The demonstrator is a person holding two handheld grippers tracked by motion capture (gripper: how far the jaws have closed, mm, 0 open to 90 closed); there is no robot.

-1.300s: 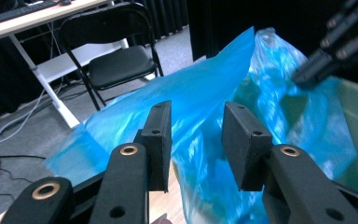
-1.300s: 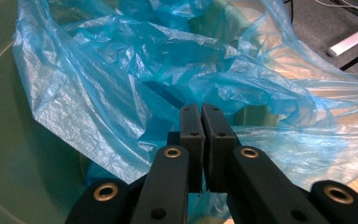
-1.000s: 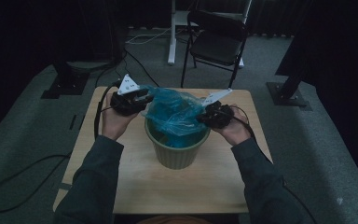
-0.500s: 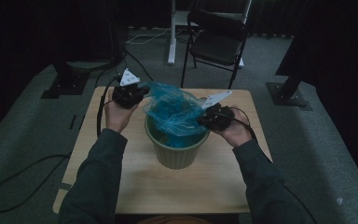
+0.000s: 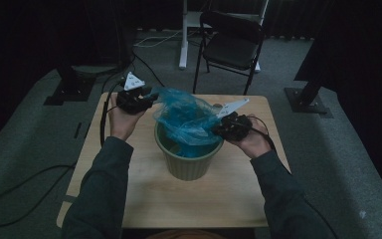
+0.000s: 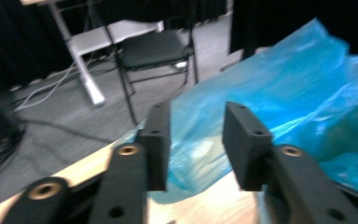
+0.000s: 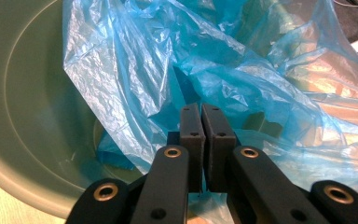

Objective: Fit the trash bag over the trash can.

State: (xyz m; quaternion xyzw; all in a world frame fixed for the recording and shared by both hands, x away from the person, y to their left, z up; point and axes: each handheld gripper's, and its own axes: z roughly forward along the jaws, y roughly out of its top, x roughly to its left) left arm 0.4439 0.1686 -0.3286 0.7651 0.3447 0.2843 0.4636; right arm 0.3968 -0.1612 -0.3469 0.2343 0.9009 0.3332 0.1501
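- The person's forearms come in from the bottom of the high view, both in dark sleeves, elbows bent, hands well apart.
- The left hand [image 5: 122,122] reaches farther forward than the right and holds the left gripper [image 6: 193,140], whose jaws have just been opening; they stand apart, pads pressing on nothing, though the blurred view leaves this a little unsure.
- The right hand [image 5: 252,143] holds the right gripper [image 7: 200,133] angled downward, jaws pressed nearly together.
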